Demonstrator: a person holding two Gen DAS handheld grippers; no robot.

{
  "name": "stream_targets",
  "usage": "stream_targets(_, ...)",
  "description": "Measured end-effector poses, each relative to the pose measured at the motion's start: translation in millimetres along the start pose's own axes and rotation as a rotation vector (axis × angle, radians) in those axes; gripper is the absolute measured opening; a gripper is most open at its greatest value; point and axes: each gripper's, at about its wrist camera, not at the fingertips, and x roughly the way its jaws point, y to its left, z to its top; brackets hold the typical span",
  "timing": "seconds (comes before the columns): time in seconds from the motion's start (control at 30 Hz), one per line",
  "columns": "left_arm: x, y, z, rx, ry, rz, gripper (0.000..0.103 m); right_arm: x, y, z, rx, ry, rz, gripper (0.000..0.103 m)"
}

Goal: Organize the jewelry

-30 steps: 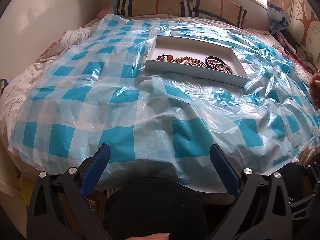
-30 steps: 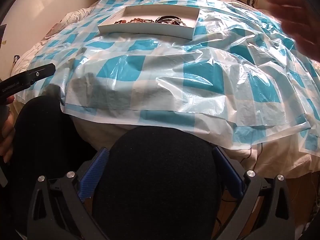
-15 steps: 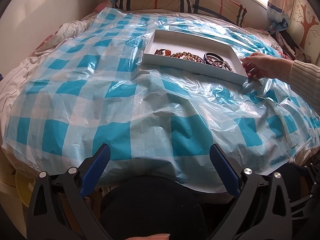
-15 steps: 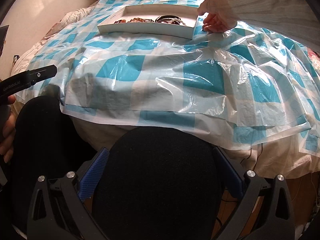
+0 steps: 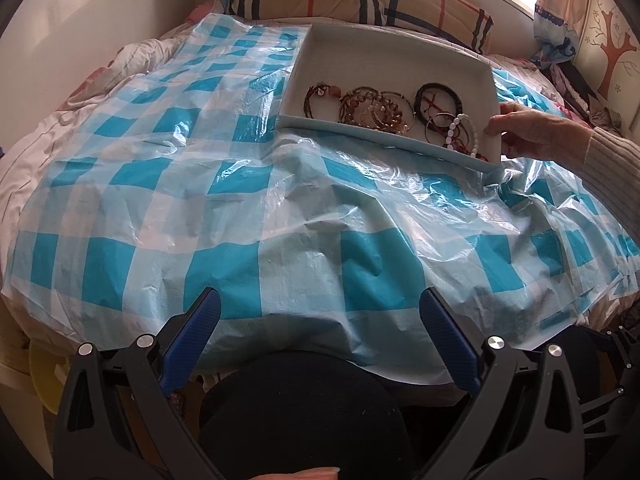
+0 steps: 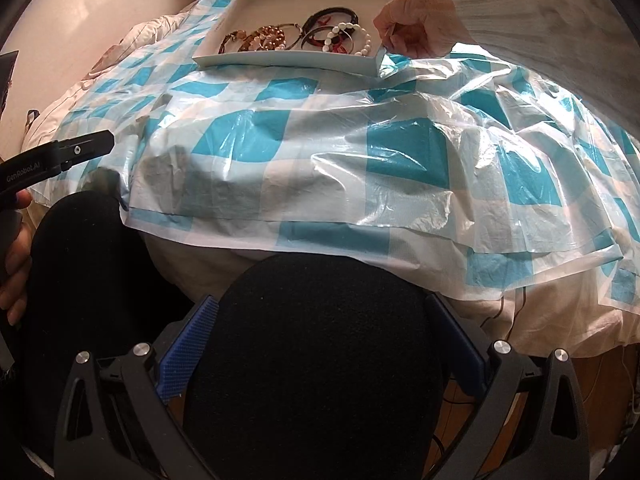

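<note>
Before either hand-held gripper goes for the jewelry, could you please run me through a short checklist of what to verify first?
1. Left hand-held gripper open and empty: ok.
2. Right hand-held gripper open: ok, though it sits low over a dark knee, far from the tray.
3. White tray resting flat: not ok; a bare hand grips its right corner and the tray looks tipped.
4. Bracelets inside the tray: ok, bunched along its near edge.
5. White bead bracelet free to lift alone: cannot tell; it overlaps other bangles.
6. Path over the checked plastic sheet: ok, nothing lies on it.
</note>
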Motion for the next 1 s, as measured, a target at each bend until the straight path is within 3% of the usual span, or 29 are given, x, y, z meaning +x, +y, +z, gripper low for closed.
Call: stream_targets(1.0, -0.7, -0.8, -0.4, -0.002, 0.005, 0.011, 0.096, -1.5, 0.9, -1.2, 0.001, -0.002, -0.002, 0.098)
